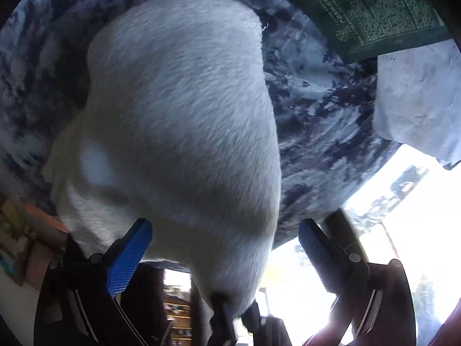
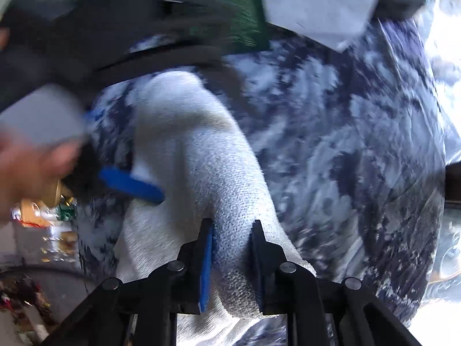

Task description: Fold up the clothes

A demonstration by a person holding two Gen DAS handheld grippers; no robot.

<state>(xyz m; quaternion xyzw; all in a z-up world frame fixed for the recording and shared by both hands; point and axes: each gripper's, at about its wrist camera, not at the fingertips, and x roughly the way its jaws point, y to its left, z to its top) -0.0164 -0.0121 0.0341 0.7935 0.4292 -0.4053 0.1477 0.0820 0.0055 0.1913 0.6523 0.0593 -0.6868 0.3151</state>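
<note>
A white knitted garment (image 1: 178, 121) lies on a table covered with a blue-and-white cloud-patterned cloth (image 1: 317, 109). My left gripper (image 1: 224, 230) is open, its blue-padded fingers (image 1: 126, 259) spread on either side of the garment's near end, which hangs over the table edge. My right gripper (image 2: 232, 262) is shut on a bunched fold of the white garment (image 2: 201, 155) and lifts it a little. In the right wrist view the left gripper (image 2: 132, 186) and the hand holding it appear blurred at the left, beside the garment.
A green printed packet (image 1: 374, 8) and a white paper sheet (image 1: 417, 98) lie at the far side of the table; both also show in the right wrist view, the packet (image 2: 245, 14) and the sheet (image 2: 317, 3). The table edge is close, with a bright window beyond it.
</note>
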